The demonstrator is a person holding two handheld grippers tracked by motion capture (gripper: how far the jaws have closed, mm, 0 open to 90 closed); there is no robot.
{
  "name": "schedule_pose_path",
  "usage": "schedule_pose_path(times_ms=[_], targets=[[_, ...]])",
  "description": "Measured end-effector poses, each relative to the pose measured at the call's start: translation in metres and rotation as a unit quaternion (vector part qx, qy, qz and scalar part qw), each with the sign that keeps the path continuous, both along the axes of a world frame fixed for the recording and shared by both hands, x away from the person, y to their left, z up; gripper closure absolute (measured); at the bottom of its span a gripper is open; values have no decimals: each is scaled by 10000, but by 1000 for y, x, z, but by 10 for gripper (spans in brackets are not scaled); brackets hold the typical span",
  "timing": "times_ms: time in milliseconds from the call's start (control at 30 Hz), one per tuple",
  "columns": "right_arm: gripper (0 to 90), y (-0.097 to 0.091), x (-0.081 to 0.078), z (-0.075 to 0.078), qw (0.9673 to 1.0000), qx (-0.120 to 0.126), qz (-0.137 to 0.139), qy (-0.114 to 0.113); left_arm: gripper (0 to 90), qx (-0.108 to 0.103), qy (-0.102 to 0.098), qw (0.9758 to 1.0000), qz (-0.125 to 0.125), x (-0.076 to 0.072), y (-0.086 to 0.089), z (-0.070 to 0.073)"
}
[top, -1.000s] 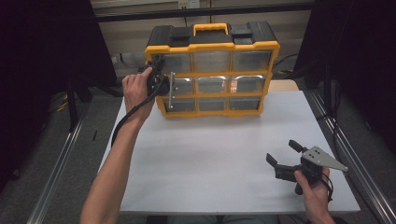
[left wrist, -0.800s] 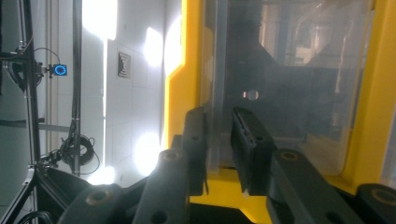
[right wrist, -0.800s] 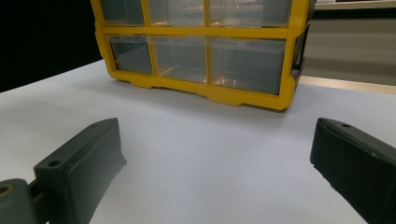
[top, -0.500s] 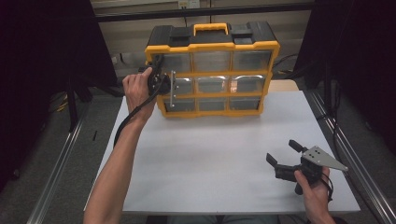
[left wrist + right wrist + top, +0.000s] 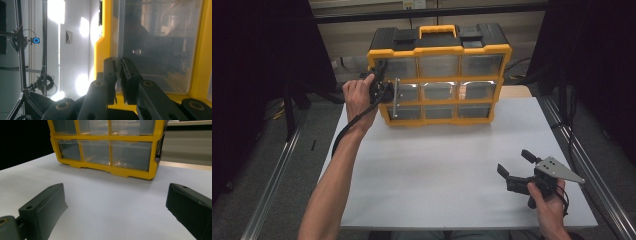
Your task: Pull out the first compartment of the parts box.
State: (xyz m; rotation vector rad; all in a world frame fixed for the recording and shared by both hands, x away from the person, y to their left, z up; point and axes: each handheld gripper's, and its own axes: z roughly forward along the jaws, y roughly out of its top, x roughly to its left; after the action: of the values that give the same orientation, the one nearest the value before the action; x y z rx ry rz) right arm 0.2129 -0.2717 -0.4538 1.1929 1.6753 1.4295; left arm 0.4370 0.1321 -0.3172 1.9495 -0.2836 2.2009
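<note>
On white table (image 5: 437,165), left gripper (image 5: 118,75) fingers pinch the organizer's (image 5: 439,75) clear drawer edge (image 5: 120,30); right gripper (image 5: 115,202) fingers open.

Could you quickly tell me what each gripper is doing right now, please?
Left gripper: jaws just closed, shut on the edge of a clear drawer in the yellow organizer.
Right gripper: open, holding nothing, above the table.

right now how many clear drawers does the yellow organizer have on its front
9, in a three-by-three grid on the organizer: three in the top row, three in the middle row, three in the bottom row. The left gripper partly covers the left column's middle drawer.
</note>
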Motion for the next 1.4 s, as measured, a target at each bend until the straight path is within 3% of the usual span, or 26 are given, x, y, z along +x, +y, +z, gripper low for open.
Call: schedule_pose_path(times_ms=[167, 200, 300, 367, 400, 533, 633, 700, 833, 1033, 1067, 1100, 1167, 1200, 1400], targets=[[22, 0, 0, 0, 10000, -6, -26, -18, 829, 64, 34, 9999, 75, -6, 1, 0], [22, 0, 0, 0, 10000, -4, -27, -18, 826, -8, 79, 10000, 48, -7, 1, 0], [22, -1, 0, 0, 10000, -7, -38, -14, 817, 94, 34, 9999, -6, -8, 2, 3], [22, 0, 0, 0, 10000, -13, -24, -24, 782, -160, 212, 9996, -44, -8, 3, 3], [22, 0, 0, 0, 10000, -15, -25, -28, 787, -61, 197, 9998, -43, -8, 3, 6], [22, 0, 0, 0, 10000, -5, -6, -4, 811, -119, 396, 9991, -61, -9, 5, 8], [22, 0, 0, 0, 10000, 9, -21, 5, 812, -111, 357, 9993, -98, -10, 5, 9], [22, 0, 0, 0, 10000, 3, -14, -2, 809, -232, 457, 9986, -103, -11, 6, 9], [22, 0, 0, 0, 10000, 4, -28, -9, 809, -194, 410, 9989, -135, -13, 6, 10], [22, 0, 0, 0, 10000, -4, -44, -15, 809, -305, 444, 9984, -176, -18, 8, 8], [22, 0, 0, 0, 10000, -4, -37, -17, 809, -240, 414, 9987, -165, -19, 8, 9], [22, 0, 0, 0, 10000, -1, -34, -13, 809, -315, 434, 9984, -201, -20, 8, 8], [22, 0, 0, 0, 10000, 2, -63, -28, 811, -202, 366, 9989, -229, -21, 8, 10], [21, -1, 0, 0, 10000, 0, -62, -31, 810, -245, 441, 9985, -210, -22, 9, 9], [21, -1, 0, 0, 10000, 9, -54, -36, 812, -246, 412, 9986, -225, -25, 9, 9]])
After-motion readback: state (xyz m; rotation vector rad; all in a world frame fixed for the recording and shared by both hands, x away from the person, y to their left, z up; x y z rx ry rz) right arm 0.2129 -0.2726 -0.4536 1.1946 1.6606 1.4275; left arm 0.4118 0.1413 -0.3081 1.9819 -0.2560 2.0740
